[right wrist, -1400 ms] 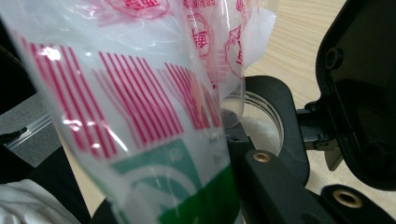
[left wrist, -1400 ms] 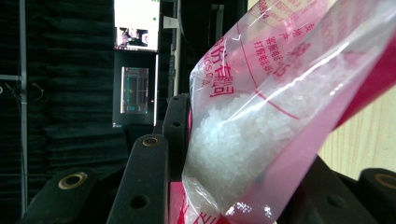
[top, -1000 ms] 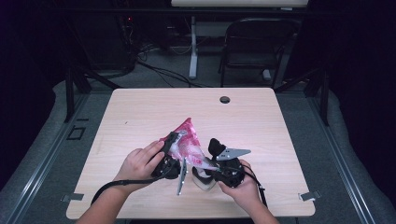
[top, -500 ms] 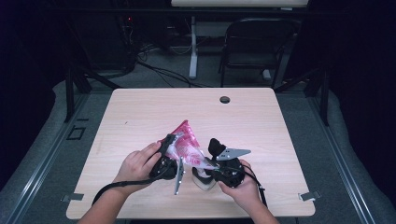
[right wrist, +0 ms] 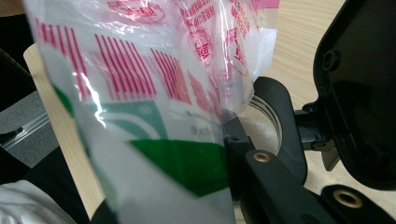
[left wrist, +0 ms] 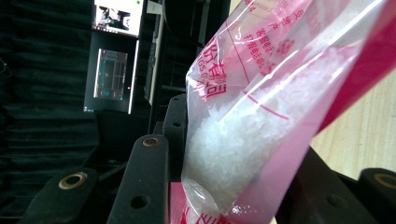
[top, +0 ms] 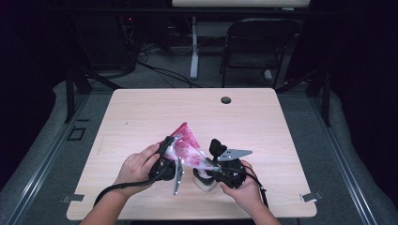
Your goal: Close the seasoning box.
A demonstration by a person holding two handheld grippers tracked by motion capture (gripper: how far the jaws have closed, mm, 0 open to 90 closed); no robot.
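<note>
A clear plastic bag (top: 186, 146) with pink and red print is held up over the near middle of the table (top: 141, 112), tilted with one corner high. The left gripper view shows white crystals inside the bag (left wrist: 243, 140). My left gripper (top: 170, 151) is shut on the bag's left side, its jaws on either side of the film (left wrist: 233, 186). My right gripper (top: 210, 165) is shut on the bag's lower right corner. In the right gripper view the bag (right wrist: 154, 93), with its green and red print, hides one jaw of that gripper (right wrist: 201, 186).
A pale round container (top: 204, 181) sits on the table under the bag's lower corner; its rim (right wrist: 273, 116) shows past the bag. A small dark cable hole (top: 226, 100) lies near the far edge. A chair (top: 256, 51) stands beyond the table.
The bag's high corner has drifted slightly left and down with the left hand. The right hand has stayed put.
</note>
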